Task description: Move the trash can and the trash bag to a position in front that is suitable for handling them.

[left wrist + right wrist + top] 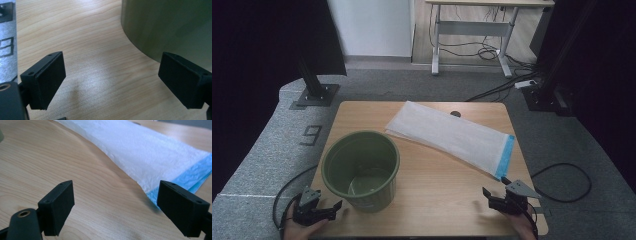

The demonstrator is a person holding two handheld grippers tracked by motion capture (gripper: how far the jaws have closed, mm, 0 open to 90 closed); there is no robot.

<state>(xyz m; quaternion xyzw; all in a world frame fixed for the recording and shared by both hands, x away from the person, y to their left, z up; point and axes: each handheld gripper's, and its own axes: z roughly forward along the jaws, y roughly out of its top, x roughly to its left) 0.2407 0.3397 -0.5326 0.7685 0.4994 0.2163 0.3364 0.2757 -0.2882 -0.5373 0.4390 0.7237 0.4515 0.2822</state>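
An olive-green round bin [360, 167] stands upright on the front left of the wooden table [442, 185]. A flat white bag with a blue end [452, 135] lies slantwise across the back and right of the table. My left gripper [328, 204] is at the table's front left corner, open, just left of the bin. In the left gripper view its jaws [111, 72] stand wide with bare wood between them and the bin wall [170, 25] just beyond the right jaw. My right gripper [495, 189] is open near the front right, just short of the bag's blue end [197, 175]; nothing sits between its jaws [116, 192].
Grey carpet surrounds the table, with a "9" mark [312, 134] at the left. Black post bases [317, 95] [542, 97] stand at both back corners. Cables [562, 182] trail on the floor at the right. A white desk frame [472, 30] stands far behind.
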